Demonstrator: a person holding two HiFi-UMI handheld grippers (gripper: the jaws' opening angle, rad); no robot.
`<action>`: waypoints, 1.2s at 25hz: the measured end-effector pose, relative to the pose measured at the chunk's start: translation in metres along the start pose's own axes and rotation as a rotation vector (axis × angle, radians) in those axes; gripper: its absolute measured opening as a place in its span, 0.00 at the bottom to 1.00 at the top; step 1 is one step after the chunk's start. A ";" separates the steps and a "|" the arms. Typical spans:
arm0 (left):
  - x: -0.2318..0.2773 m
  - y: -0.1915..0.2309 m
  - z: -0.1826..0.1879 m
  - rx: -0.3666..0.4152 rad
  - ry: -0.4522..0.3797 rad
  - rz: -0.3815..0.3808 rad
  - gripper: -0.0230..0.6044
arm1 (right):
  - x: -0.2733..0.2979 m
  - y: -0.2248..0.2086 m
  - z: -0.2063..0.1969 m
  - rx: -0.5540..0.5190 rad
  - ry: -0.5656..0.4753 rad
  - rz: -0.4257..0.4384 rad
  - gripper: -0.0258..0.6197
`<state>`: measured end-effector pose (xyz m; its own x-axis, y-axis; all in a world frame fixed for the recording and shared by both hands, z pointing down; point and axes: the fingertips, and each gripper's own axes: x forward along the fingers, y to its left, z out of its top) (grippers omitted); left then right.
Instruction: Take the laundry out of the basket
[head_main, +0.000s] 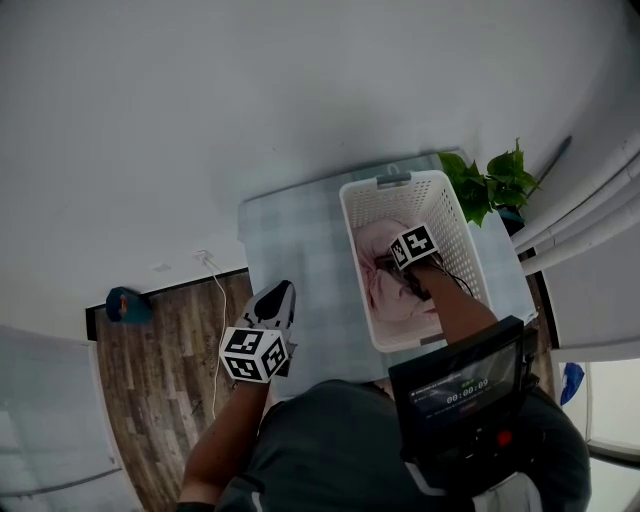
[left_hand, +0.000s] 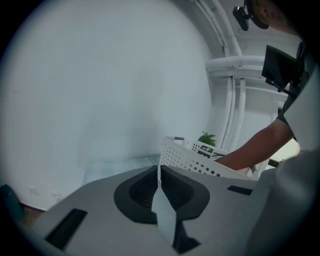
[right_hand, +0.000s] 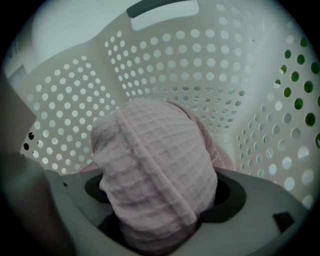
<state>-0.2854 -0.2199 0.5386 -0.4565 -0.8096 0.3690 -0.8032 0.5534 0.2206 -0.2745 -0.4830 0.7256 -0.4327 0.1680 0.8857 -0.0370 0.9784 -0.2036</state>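
A white basket (head_main: 446, 203) with holes in its walls stands on the right half of the worktop (head_main: 300, 250), one short side at the near edge and its grey handle (head_main: 393, 180) toward the far edge. Pink laundry (head_main: 378, 246) lies heaped in the bottom of it.

The right claw (right_hand: 160, 212) is down inside the basket, and its marker cube (head_main: 413, 245) shows above the heap. In the right gripper view its jaws are clamped on a thick fold of the pink waffle-weave cloth, which bulges up and out between them and hides most of the pads. The basket's far wall and handle rise behind the fold. The person's right forearm (head_main: 462, 310) reaches in over the basket's near rim.

The left claw (head_main: 276, 298) hangs at the near left corner of the worktop, just outside the basket and well apart from the right one. In the left gripper view its jaws are pressed together with nothing between them, and it points along the worktop past the basket's left wall.

A green plant (head_main: 490, 185) stands past the far right corner of the worktop, just beside the basket. A wooden floor (head_main: 160, 370) shows to the left of the worktop.
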 end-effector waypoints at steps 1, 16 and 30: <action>-0.002 -0.002 0.001 0.012 -0.005 -0.009 0.05 | -0.001 -0.001 0.003 0.008 -0.019 0.006 0.78; -0.032 0.007 0.026 0.011 -0.090 -0.008 0.05 | -0.037 -0.012 0.026 0.104 -0.201 -0.168 0.54; -0.047 -0.008 0.049 0.057 -0.156 0.001 0.05 | -0.125 0.029 0.061 0.008 -0.479 -0.135 0.54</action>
<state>-0.2761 -0.1956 0.4752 -0.5077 -0.8321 0.2231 -0.8210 0.5459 0.1675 -0.2768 -0.4828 0.5833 -0.7885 -0.0364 0.6139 -0.1271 0.9863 -0.1047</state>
